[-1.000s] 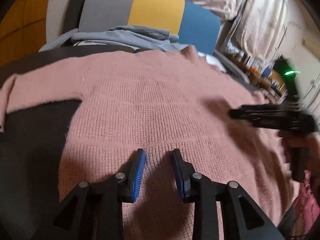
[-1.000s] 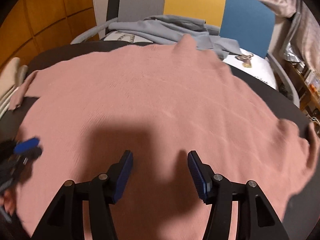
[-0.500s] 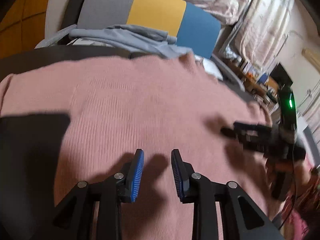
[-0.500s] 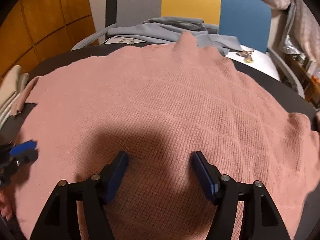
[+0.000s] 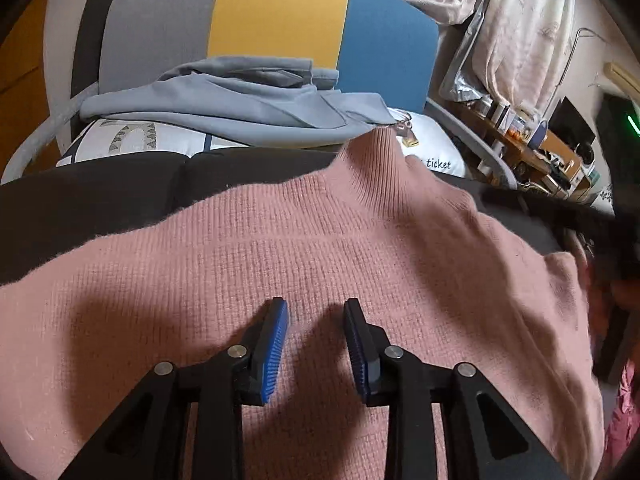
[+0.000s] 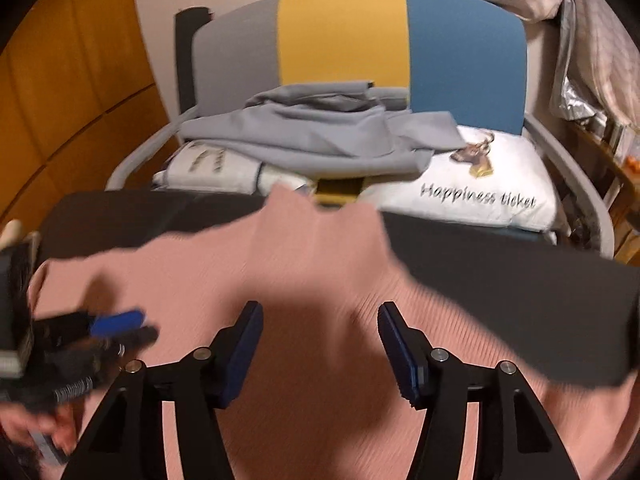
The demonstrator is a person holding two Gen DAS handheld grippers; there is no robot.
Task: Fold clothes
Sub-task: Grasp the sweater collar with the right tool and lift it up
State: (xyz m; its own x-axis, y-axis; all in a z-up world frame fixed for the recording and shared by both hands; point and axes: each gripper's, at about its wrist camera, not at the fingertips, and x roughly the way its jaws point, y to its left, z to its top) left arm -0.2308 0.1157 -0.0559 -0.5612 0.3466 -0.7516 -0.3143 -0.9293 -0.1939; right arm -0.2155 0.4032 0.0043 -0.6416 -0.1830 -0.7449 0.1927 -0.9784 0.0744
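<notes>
While both pairs of blue-padded fingers (image 5: 276, 344) stand apart with nothing between them, the left gripper (image 5: 316, 340) hangs low over the middle of the pink sweater (image 5: 280, 256), its gap narrow, and the right gripper (image 6: 320, 344) hovers over the same knit with its fingers spread wider. The sweater lies face-down-flat across the dark table (image 5: 92, 200), collar pointing away toward the chair (image 6: 344, 40), one sleeve running off to the left. On the chair seat sit a grey garment (image 6: 320, 132) and a white cushion (image 6: 500, 168). The right view is blurred, so the cloth's near edge is hard to read there.

Judging from this, the fold has not begun. To do it well, each gripper should go to an outer edge, pinch only one sleeve or side seam, lift slightly so the fuzzy knit does not drag, and carry it across evenly.
</notes>
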